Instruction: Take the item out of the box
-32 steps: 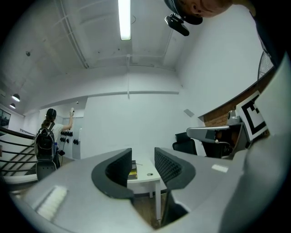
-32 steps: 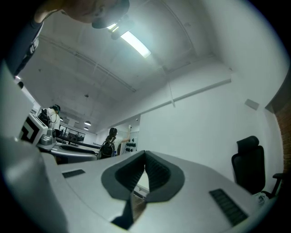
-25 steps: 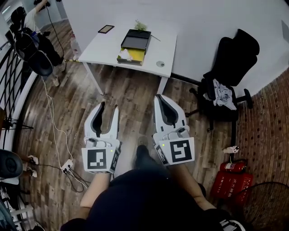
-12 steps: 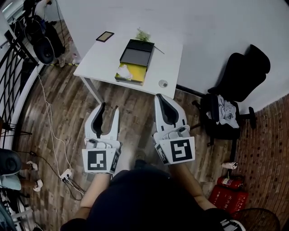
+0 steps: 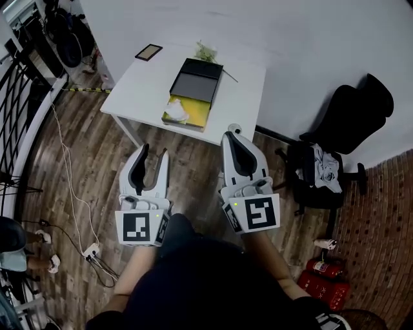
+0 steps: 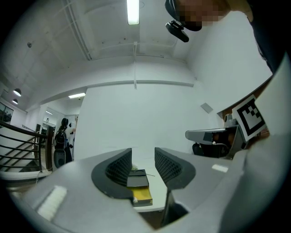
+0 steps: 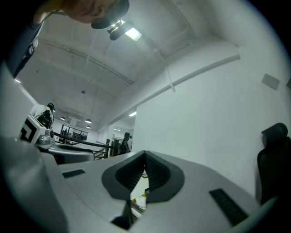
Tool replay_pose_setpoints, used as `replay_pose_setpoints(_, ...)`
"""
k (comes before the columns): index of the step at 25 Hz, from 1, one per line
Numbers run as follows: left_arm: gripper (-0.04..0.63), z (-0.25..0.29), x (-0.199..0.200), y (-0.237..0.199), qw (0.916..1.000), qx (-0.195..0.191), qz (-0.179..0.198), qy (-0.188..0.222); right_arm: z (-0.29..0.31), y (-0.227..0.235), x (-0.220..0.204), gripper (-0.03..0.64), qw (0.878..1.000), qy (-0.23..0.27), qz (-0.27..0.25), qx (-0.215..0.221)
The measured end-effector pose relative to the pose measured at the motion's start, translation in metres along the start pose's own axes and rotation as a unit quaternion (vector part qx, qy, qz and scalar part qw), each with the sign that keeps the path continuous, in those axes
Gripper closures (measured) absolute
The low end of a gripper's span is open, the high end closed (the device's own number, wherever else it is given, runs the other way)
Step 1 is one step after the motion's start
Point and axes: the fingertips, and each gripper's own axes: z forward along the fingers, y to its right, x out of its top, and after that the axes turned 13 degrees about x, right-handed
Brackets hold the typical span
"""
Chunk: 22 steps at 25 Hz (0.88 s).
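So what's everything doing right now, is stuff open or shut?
Left gripper, open, nothing between its jaws.
Right gripper, shut, empty.
Box, open on the table, something white in its yellow half.
Chair, cloth draped over its seat.

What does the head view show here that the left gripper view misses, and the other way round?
Head view only: the wooden floor, the red fire extinguishers and a dark flat device on the table's far corner. Left gripper view only: the ceiling with its strip light. Both: the white table, the open box with yellow inside, and the left tongs, open and empty, short of the table.
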Motion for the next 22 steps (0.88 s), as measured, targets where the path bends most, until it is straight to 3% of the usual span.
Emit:
replay_pose_setpoints(12,0.431,0.055,-0.012,-0.014,0.9998,-0.009,0.000,0.015,0.038,0.028,-0.022,0.606,1.000,-0.012,0.004,-0.009)
replay_pose_setpoints(22,0.431,0.142,-0.043,-0.035,0.9989,-0.046,0.004,-0.012,0.106,0.071,-0.055,0.606,0.999,-0.028,0.010,-0.041)
